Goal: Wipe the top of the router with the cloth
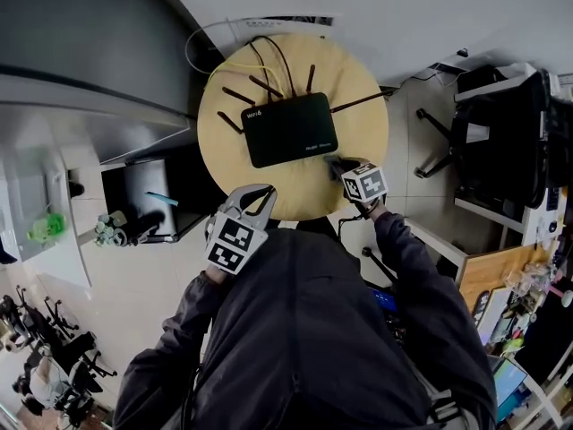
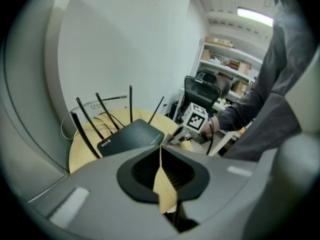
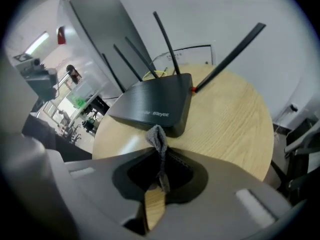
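A black router (image 1: pixel 289 129) with several antennas lies flat in the middle of a round wooden table (image 1: pixel 358 115). My right gripper (image 1: pixel 338 163) is at the router's near right corner, shut on a small grey cloth (image 1: pixel 333 160). In the right gripper view the cloth (image 3: pixel 156 135) bunches up out of the shut jaws just in front of the router (image 3: pixel 152 106). My left gripper (image 1: pixel 262 191) hovers at the table's near edge, shut with nothing in it. The left gripper view shows the router (image 2: pixel 131 136) ahead and the right gripper (image 2: pixel 172 138) beside it.
Cables (image 1: pixel 215 38) loop behind the router at the table's far edge. A black office chair (image 1: pixel 488 133) stands to the right. A dark low cabinet (image 1: pixel 152 195) sits to the left of the table. A white wall runs behind the table.
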### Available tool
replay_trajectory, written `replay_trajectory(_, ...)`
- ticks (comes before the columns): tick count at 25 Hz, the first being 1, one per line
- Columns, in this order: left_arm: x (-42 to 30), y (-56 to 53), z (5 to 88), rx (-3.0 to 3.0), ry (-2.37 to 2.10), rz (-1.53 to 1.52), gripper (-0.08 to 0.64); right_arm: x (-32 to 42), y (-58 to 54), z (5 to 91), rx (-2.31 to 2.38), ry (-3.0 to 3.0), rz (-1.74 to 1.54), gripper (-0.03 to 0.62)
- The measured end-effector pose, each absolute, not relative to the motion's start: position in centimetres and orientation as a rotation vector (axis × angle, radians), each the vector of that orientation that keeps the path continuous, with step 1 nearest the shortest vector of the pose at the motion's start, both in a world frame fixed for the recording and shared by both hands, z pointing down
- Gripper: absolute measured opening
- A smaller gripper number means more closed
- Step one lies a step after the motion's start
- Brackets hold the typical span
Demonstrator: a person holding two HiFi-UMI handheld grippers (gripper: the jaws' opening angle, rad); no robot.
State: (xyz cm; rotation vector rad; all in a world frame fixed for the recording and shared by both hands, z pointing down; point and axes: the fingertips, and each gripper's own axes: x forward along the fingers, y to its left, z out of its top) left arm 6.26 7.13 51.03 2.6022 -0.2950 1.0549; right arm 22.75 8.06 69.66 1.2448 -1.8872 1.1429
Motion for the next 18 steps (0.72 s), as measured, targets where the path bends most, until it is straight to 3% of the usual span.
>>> replay_trajectory(10, 8.6, 7.3, 51.0, 2.578, -0.41, 1.05, 0.0, 29.6, 2.7, 68.6, 1.173, -1.893, 0.847, 0.025)
replay_trajectory(18, 8.0, 8.3, 50.8, 2.513, -0.591, 1.027, 0.0, 29.9, -3.1, 70.7, 0.957, -1.878, 0.643, 0.025)
